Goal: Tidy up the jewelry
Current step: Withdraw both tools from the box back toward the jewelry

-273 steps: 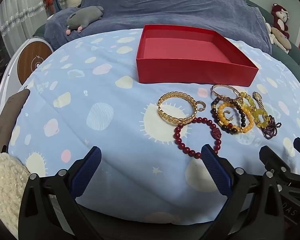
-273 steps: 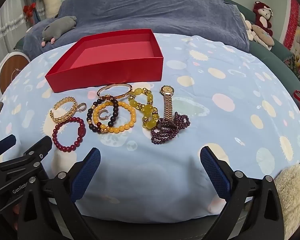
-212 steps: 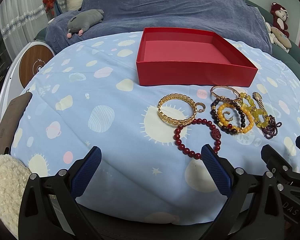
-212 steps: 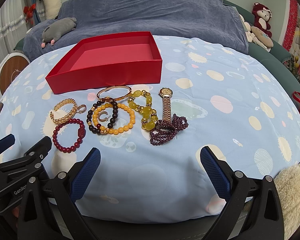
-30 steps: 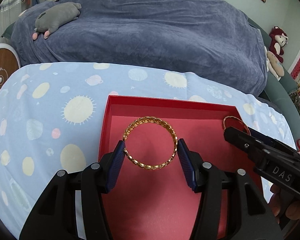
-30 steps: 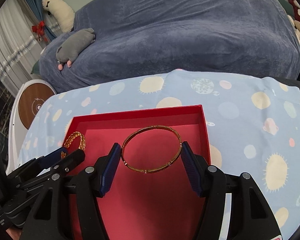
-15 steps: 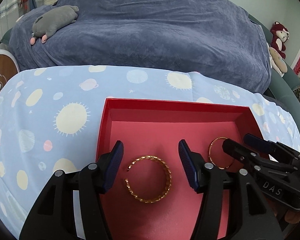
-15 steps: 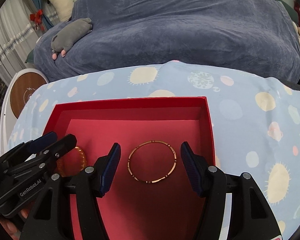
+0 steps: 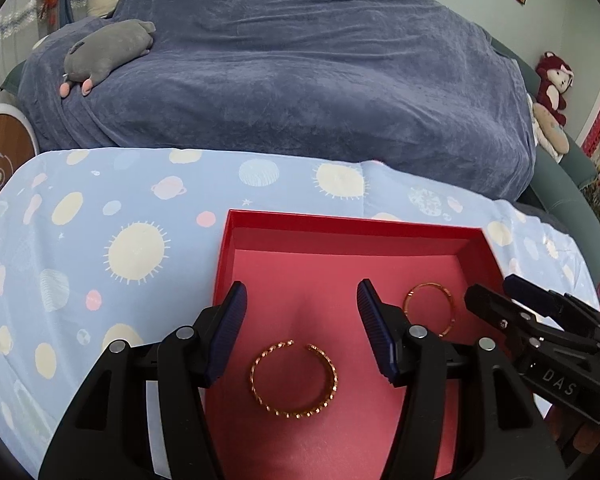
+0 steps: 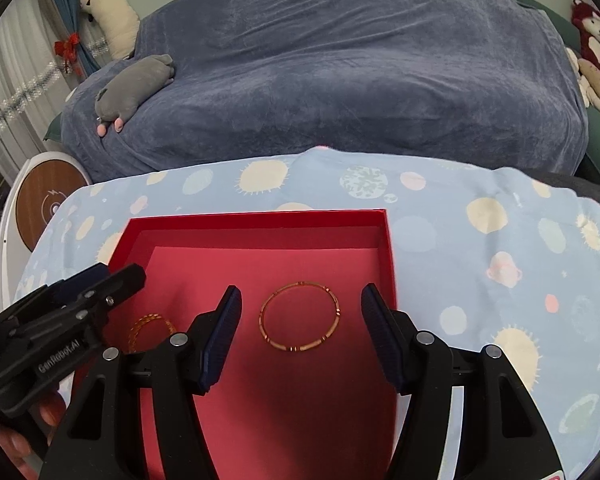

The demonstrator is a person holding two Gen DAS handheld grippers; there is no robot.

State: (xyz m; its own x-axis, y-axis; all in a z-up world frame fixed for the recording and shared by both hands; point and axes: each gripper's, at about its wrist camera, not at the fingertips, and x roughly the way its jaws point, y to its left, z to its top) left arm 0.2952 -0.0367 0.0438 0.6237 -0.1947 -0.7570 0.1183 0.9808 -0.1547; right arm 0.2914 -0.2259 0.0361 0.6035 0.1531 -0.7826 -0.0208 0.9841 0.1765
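Left gripper (image 9: pixel 300 326): jaws apart, nothing between the pads, hovering over the red box (image 9: pixel 352 226). The open gold chain-link cuff (image 9: pixel 294 380) lies flat on the box floor just under and slightly behind the fingertips, at about 6 o'clock from the jaw gap in the left wrist view, its gap facing 12 o'clock. No contact with either pad.

Right gripper (image 10: pixel 302 332): jaws also apart and empty. The thin gold bangle (image 10: pixel 299 316) lies flat on the box floor in the right half, framed between the two pads in the right wrist view but below them, touching neither. Seen from the left wrist it sits at about 2 o'clock from the left gripper, just inside the box's right wall.

Both pieces are round, so there is no long axis to line up; only the cuff's gap gives it a direction.

Outward: the box sits on the planet-print blue cloth (image 9: pixel 100 220); behind it at 12 o'clock is a blue-grey blanket (image 9: pixel 300 60) with a grey plush toy (image 9: pixel 108 50) at 10 o'clock.

Judgement: these two placements look finished. Any remaining jewelry is out of frame, presumably on the near side of the box, so the next move probably means pulling both grippers back toward 6 o'clock. Each hand is nearer its own side.
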